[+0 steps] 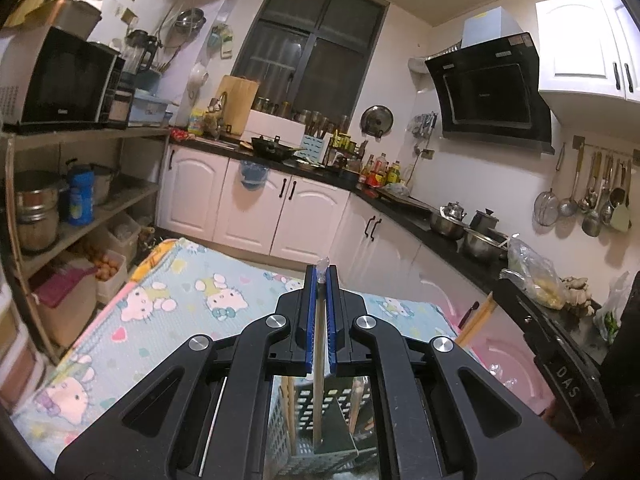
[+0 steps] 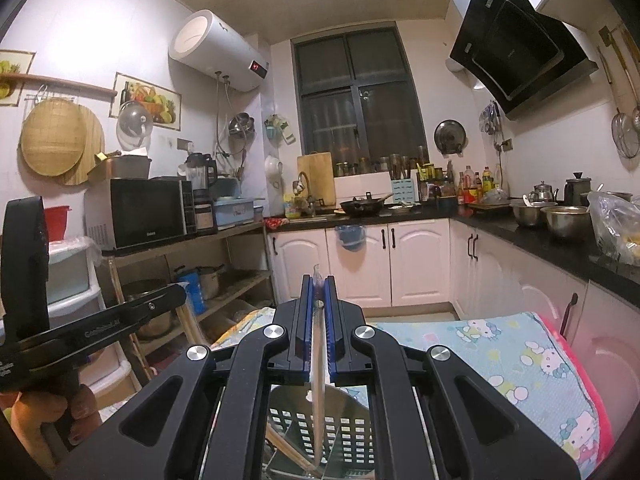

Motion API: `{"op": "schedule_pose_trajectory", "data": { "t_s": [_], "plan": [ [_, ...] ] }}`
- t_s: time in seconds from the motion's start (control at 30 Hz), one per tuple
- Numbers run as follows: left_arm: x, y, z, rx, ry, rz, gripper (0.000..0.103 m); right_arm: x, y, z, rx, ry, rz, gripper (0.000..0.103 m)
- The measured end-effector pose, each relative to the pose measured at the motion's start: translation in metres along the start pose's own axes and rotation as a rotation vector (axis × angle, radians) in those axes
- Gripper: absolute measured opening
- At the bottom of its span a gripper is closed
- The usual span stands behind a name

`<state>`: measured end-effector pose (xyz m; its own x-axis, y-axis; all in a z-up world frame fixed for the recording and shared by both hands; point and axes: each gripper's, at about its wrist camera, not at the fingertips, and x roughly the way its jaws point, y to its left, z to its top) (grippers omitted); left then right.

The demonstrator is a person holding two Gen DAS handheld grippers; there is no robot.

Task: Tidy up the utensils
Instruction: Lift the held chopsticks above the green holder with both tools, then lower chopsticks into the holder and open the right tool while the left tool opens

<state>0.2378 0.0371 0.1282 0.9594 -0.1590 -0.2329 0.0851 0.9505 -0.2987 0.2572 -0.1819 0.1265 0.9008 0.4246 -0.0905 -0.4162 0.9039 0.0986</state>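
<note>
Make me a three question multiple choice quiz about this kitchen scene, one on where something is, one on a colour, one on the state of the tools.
1. Where does the microwave stand?
A. On the open shelf unit left of the sink
B. On the black counter under the range hood
C. On the floor

2. What colour are the pads lining the tool fingers?
A. Red
B. Blue
C. Yellow

3. How is the left tool?
A. Wide open, holding nothing
B. Shut on a pot lid
C. Shut on a chopstick hanging over the perforated utensil basket

Answers:
1 A, it sits on the top board of the shelf unit, beside the sink cabinets.
2 B, blue strips show on both fingers in each wrist view.
3 C, the pads pinch a thin wooden stick that runs down toward the basket; the right tool grips a similar stick.
</note>
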Motion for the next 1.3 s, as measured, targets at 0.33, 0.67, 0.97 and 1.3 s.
{"op": "schedule_pose_trajectory", "data": {
  "t_s": [0.33, 0.67, 0.97, 1.3],
  "plan": [
    [0.008, 0.003, -0.024, -0.02, 0.031, -0.019, 0.001, 0.005, 0.004, -0.026, -0.026, 0.022, -0.019, 0.006],
    [0.012, 0.007, -0.04, -0.029, 0.059, -0.017, 0.001, -0.002, -0.002, -0.048, 0.004, 0.059, -0.02, 0.006],
    [0.008, 0.011, -0.045, -0.037, 0.066, -0.009, 0.001, -0.01, -0.01, -0.063, 0.06, 0.104, -0.027, 0.006],
    [-0.003, 0.023, -0.047, -0.081, 0.076, 0.011, 0.001, -0.02, -0.016, -0.068, 0.109, 0.149, -0.029, 0.012]
  ]
}}
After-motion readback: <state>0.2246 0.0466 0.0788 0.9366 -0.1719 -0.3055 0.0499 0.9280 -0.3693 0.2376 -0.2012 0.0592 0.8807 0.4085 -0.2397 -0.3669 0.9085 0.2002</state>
